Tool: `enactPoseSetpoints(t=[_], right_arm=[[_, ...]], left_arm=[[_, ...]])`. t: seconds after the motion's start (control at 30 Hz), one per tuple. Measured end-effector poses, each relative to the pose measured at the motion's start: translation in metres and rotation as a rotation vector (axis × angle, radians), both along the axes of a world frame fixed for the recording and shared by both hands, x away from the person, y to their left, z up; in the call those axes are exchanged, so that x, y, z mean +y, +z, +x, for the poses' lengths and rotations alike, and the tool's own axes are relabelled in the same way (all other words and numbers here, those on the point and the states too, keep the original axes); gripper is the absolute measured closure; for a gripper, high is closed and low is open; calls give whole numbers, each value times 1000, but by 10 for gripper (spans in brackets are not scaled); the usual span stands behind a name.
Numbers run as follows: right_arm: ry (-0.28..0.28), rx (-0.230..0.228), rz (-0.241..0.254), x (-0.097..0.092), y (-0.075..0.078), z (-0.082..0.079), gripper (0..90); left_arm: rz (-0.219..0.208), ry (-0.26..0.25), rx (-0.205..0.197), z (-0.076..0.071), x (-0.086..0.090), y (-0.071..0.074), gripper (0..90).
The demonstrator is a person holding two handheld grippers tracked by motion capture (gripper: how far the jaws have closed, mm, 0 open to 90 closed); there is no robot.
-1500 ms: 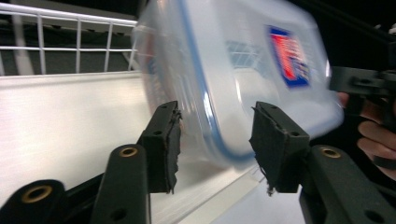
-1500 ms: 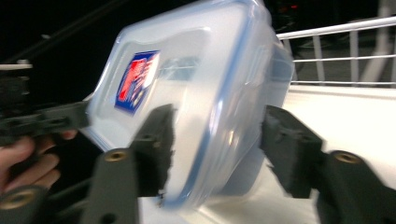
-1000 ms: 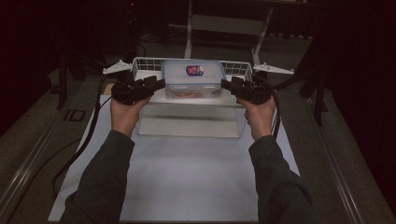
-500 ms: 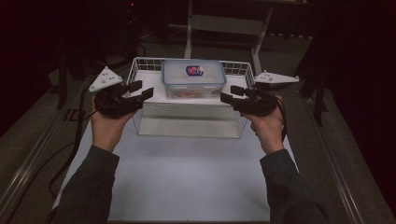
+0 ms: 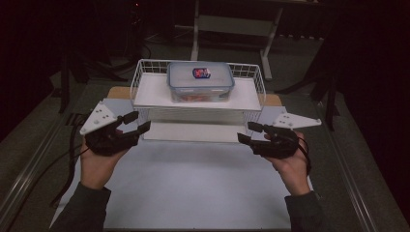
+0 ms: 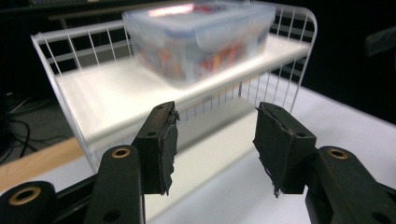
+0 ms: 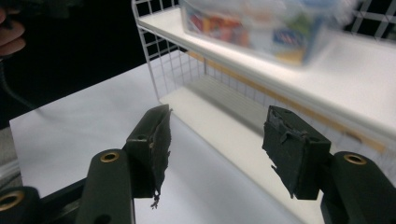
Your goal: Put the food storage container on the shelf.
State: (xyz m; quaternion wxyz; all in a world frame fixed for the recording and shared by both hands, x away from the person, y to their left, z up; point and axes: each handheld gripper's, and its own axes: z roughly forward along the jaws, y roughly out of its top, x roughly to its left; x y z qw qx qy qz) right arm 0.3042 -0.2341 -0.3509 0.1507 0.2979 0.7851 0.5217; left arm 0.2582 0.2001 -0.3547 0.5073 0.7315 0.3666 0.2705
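Container (image 5: 200, 81) sits on the top shelf of the wire rack (image 5: 145, 94), toward the rear and near the middle, lid on, with a red and blue label on the lid. Bare shelf lies to both sides of it and in front of it, up to the front edge. The rack's wire rail runs along the back and both ends; the front edge has no rail. In the left gripper view the container (image 6: 201, 37) reads as clear plastic with coloured contents, blurred. Below the shelf, the lower level (image 7: 224, 107) of the rack is open at the front.

Your left gripper (image 5: 134, 123) is held off the rack's front left corner, near it but not touching, jaws parted wide with nothing between them. The left gripper view confirms this: both pads (image 6: 166, 144) stand well apart with bare table and rack seen through the gap.

Your right gripper (image 5: 249, 133) is held off the front right corner, likewise near and clear of the wire, jaws parted wide and empty. In the right gripper view its pads (image 7: 156, 144) frame the rack's lower level and the white table surface; both pads show ragged edges.

White sheet (image 5: 193, 183) covers the table from the rack's front to the near edge, and the whole span between your two hands is open. A wooden strip (image 5: 118, 92) shows at either side of the rack behind the sheet. Cable (image 5: 72, 145) trails left from your left gripper, off the sheet.
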Motion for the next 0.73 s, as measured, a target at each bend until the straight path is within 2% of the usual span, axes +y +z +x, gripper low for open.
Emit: enactPoseSetpoints(t=[0.03,0.13,0.2,0.3,0.37,0.43,0.57,0.73], right_arm=[[-23,6,6,-9,-9,-6,411],[-53,1,0,-22,-20,-16,408],[-69,1,-4,-29,-26,-23,405],[-96,-8,-21,-38,-33,-32,402],[-112,-22,-26,-43,-38,-37,399],[-128,-27,-25,-48,-43,-42,395],[-151,-49,-60,-53,-57,-51,385],[-158,-36,-74,-59,-69,-56,372]], left_arm=[[1,-3,4,-2,0,-4,483],[-17,-14,25,-7,2,-13,482],[-2,-4,36,-10,4,-19,481],[-10,0,46,-15,7,-26,480],[9,2,51,-19,7,-31,478],[9,-6,54,-23,7,-35,477],[10,-2,62,-31,9,-45,473],[7,11,82,-35,12,-58,465]])
